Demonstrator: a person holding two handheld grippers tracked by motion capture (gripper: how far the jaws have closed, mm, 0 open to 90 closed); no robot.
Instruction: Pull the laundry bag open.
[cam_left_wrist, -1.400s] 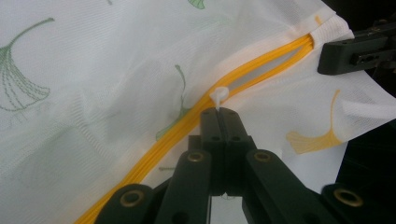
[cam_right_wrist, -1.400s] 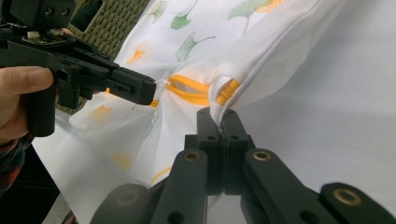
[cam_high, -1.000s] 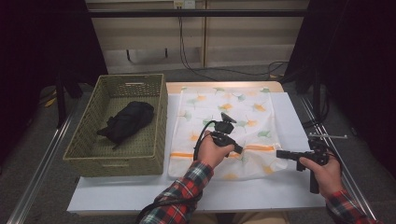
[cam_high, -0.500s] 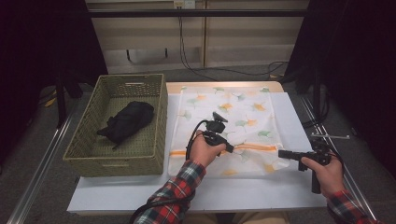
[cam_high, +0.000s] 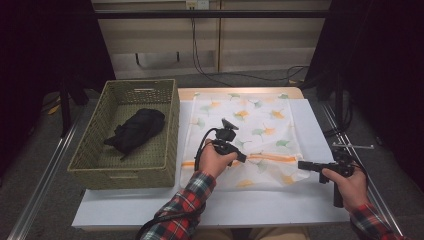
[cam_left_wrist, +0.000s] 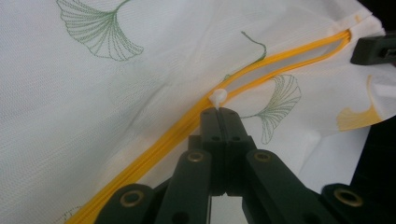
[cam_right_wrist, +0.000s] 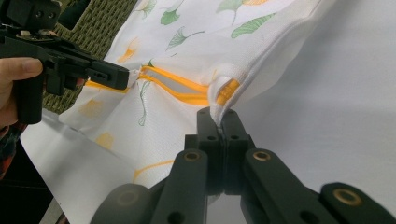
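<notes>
A white mesh bag (cam_high: 250, 117) printed with ginkgo leaves lies flat on the table, an orange zipper (cam_high: 272, 158) running across its near part. My left gripper (cam_high: 244, 158) is shut on the small white zipper pull (cam_left_wrist: 218, 96), mid-way along the zipper (cam_left_wrist: 280, 58). My right gripper (cam_high: 301, 165) is shut on the bag's right edge (cam_right_wrist: 224, 88) at the zipper's end and lifts it slightly. In the right gripper view, the left gripper (cam_right_wrist: 112, 74) shows at the left, and the zipper (cam_right_wrist: 180, 88) gapes a little between the two grippers.
A woven basket (cam_high: 125, 175) stands left of the bag with a black garment (cam_high: 136, 130) inside. A white sheet (cam_high: 280, 205) covers the table, with bare room along the front edge. Metal rails run along both sides of the table.
My left gripper has slid a little to the left along the zipper with the pull in it. The right gripper has kept still on the bag's edge.
</notes>
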